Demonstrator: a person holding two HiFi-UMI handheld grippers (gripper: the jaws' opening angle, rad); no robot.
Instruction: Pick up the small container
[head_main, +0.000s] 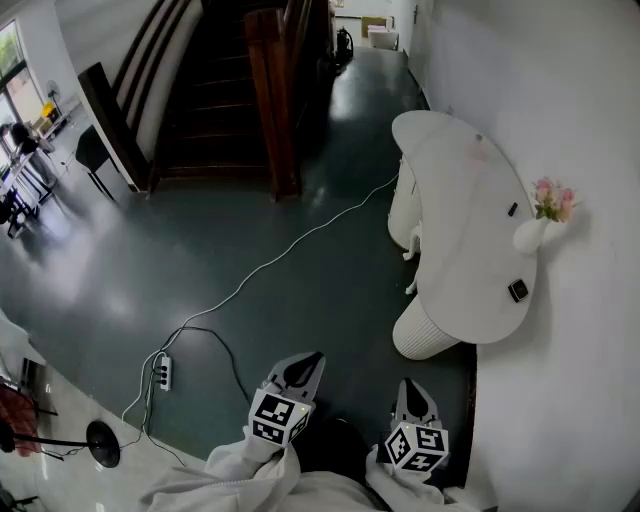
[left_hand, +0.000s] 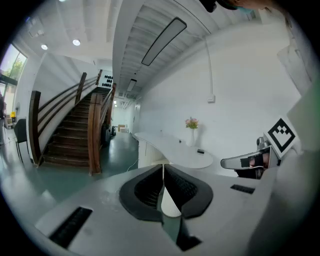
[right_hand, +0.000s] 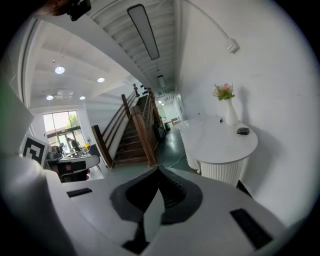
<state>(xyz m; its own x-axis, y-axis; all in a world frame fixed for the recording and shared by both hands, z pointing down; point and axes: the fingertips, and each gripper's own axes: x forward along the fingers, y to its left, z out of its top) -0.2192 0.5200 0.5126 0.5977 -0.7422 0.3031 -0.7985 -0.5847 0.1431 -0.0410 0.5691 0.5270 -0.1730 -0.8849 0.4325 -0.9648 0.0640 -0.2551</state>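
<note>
Left gripper (head_main: 309, 360) and right gripper (head_main: 412, 386), jaws pressed together empty, face the table (head_main: 460, 200) edge across open floor (head_main: 200, 250).

White curved table (head_main: 460, 200) carries flower vase (head_main: 530, 236), small dark container (head_main: 518, 290), tiny dark item (head_main: 512, 209).

The white curved table (head_main: 455, 190) stands against the white wall (head_main: 585, 110) on the right. On it, a white vase of pink flowers (head_main: 533, 233) sits at the wall edge, with the small black square container (head_main: 517, 290) nearer the person. A brown wooden staircase (head_main: 225, 90) rises far behind on the left. A white power strip (head_main: 163, 372) lies on the dark glossy floor (head_main: 200, 250) at near left.
</note>
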